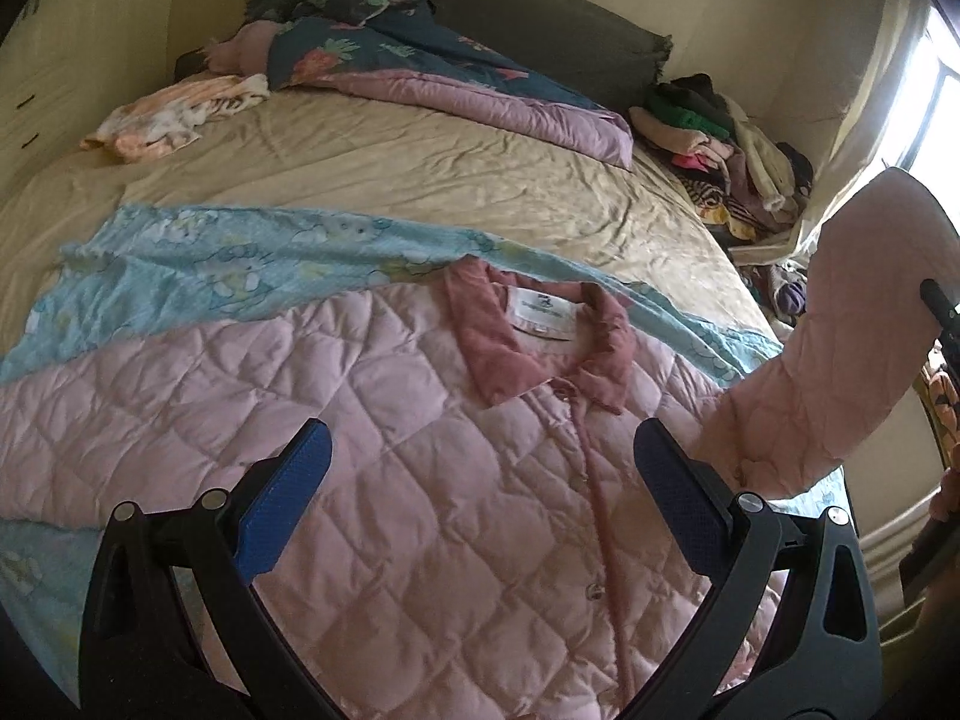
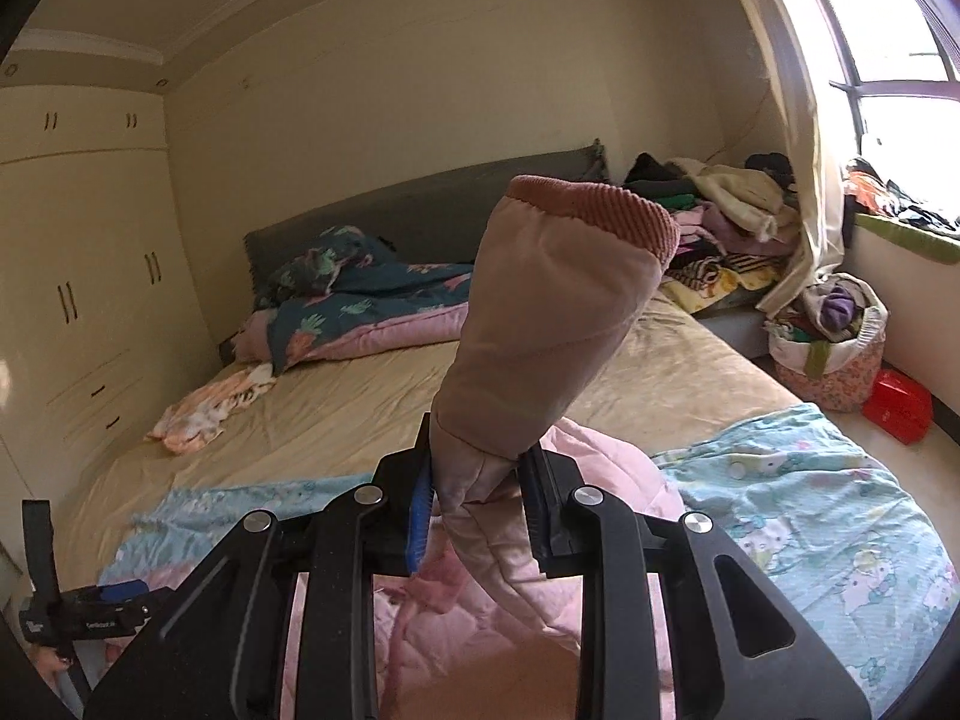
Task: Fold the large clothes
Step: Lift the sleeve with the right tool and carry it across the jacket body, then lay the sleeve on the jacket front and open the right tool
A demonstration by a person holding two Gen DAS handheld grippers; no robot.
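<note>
Jacket sleeve [image 2: 540, 324] clamped in right gripper [image 2: 480, 510]; left gripper [image 1: 480, 498] wide open.

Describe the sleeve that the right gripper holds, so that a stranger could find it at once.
On the big bed, a pink quilted jacket lies buttoned on a light blue blanket. The sleeve rises from its side, pinched in the right gripper. Unlike the flat body, it stands upright, ending in a darker ribbed cuff.

Bed [image 1: 420, 180], blue blanket [image 1: 240, 264], quilt [image 1: 450, 78]
</note>
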